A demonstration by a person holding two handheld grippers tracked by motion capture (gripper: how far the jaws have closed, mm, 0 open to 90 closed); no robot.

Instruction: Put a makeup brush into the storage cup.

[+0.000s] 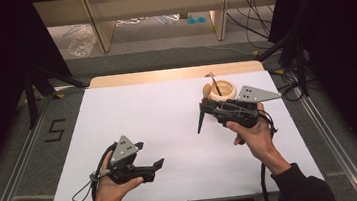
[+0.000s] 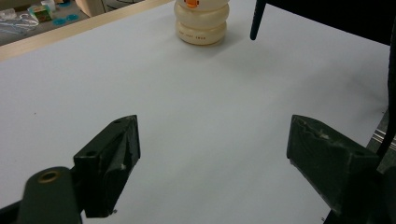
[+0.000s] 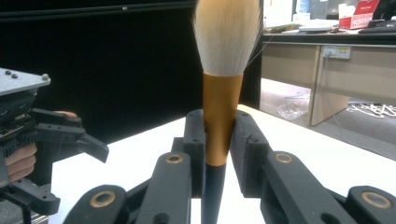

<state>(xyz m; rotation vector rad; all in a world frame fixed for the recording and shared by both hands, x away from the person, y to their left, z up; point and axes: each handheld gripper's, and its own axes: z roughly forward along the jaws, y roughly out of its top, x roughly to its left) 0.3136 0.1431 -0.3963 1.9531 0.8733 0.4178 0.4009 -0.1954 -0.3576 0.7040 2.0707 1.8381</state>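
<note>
Pot [image 2: 201, 23] text too small to read. My right gripper [image 3: 218, 140] jaws clamp the brush [image 3: 223, 70]; left gripper [image 2: 212, 149] jaws spread wide, empty.

Worktop [image 1: 169, 131]: matt white sheet over pale wood. Fingers [image 2: 109, 161]: matt black plastic, scuffed edges, brass-coloured pivots. Brush [image 3: 219, 93]: soft pale bristles, smooth copper-toned ferrule, glossy black handle. Cream holder [image 2: 201, 23]: glossy, smooth.
</note>
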